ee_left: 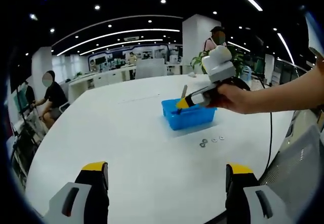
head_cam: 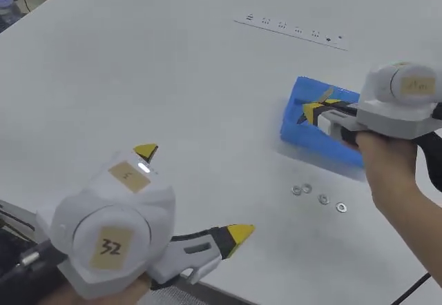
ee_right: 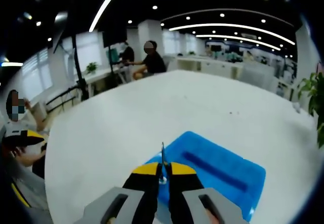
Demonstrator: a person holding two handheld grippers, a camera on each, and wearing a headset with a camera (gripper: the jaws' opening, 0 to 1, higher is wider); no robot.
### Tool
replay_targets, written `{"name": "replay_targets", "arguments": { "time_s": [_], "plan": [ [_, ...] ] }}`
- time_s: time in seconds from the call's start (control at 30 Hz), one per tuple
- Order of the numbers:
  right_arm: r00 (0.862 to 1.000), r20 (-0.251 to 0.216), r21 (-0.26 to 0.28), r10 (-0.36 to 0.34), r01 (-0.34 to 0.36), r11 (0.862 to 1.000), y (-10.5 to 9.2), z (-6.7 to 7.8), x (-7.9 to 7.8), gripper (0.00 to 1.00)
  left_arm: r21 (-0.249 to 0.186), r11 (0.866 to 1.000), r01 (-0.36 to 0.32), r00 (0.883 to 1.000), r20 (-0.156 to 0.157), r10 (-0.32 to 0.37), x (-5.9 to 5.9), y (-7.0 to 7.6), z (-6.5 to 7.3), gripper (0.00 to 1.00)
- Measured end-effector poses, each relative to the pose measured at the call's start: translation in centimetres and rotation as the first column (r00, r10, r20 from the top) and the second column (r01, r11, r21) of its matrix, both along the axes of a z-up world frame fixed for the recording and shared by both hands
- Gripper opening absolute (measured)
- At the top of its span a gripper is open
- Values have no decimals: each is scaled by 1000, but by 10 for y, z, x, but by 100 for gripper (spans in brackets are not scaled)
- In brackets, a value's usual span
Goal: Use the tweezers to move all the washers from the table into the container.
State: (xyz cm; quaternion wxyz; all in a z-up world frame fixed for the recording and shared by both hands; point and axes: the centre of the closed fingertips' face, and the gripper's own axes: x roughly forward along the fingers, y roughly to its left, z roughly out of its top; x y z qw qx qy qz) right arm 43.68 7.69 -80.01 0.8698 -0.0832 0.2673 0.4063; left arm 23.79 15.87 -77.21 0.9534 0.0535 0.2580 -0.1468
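The right gripper (head_cam: 314, 112), jaws clamped narrow on the thin metal tweezers (ee_right: 162, 155), hangs over the blue rectangular plastic container (head_cam: 307, 139) with the tips pointing into it. This suggests the drop-off step, but whether the tips carry anything cannot be told. The next move likely calls for swinging the tips to the container's near side and pinching 1 of the small silver metal washers (head_cam: 323, 199) by its rim. Count: 4 washers on the white table (head_cam: 173, 77) just beside the container, 1 container, 1 pair of tweezers; the left gripper (head_cam: 193, 192), jaws wide and empty, sits well apart from the container.
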Motion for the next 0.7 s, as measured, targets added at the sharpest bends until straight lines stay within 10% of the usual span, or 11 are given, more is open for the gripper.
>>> {"name": "replay_targets", "arguments": {
  "time_s": [0.7],
  "plan": [
    [999,27,-8,22,-22,1000,-6,9,-5,3,48,999,19,1000,-12,-19,-4,-1,-2,93]
  ]
}}
